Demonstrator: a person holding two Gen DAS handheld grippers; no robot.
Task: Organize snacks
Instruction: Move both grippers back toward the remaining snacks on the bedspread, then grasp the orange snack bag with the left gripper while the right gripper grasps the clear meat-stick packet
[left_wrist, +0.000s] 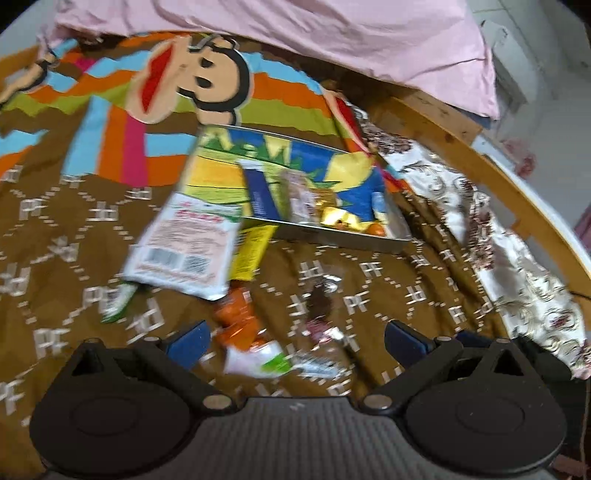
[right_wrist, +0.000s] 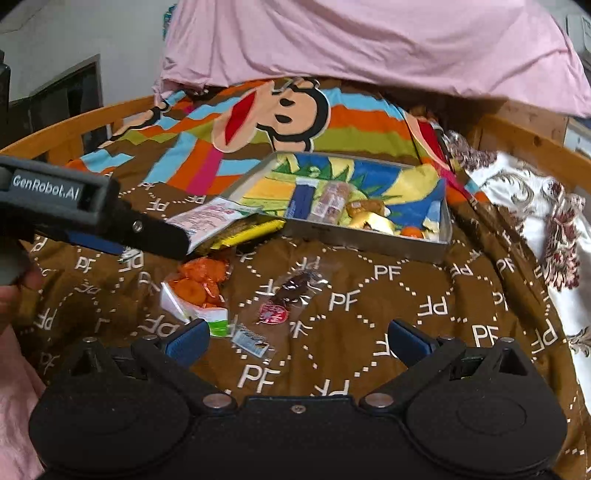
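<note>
Left view blurred — white packet (left_wrist: 184, 247) text unreadable.

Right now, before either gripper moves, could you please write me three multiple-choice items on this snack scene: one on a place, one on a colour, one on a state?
1. Where does the bag of orange slices lie?
A. inside the metal tray
B. on the brown bedspread, in front of the tray
C. on the pink pillow

2. What colour are the pads on the right gripper fingers?
A. blue
B. red
C. white

3. How do the left gripper fingers stand?
A. shut on a packet
B. shut on nothing
C. spread apart, holding nothing

Answers:
1 B: it rests on the brown bedspread, nearer the camera than the metal tray.
2 A: both pads show blue.
3 C: the left wrist view shows a wide gap, with snacks lying on the bedspread beyond.
</note>
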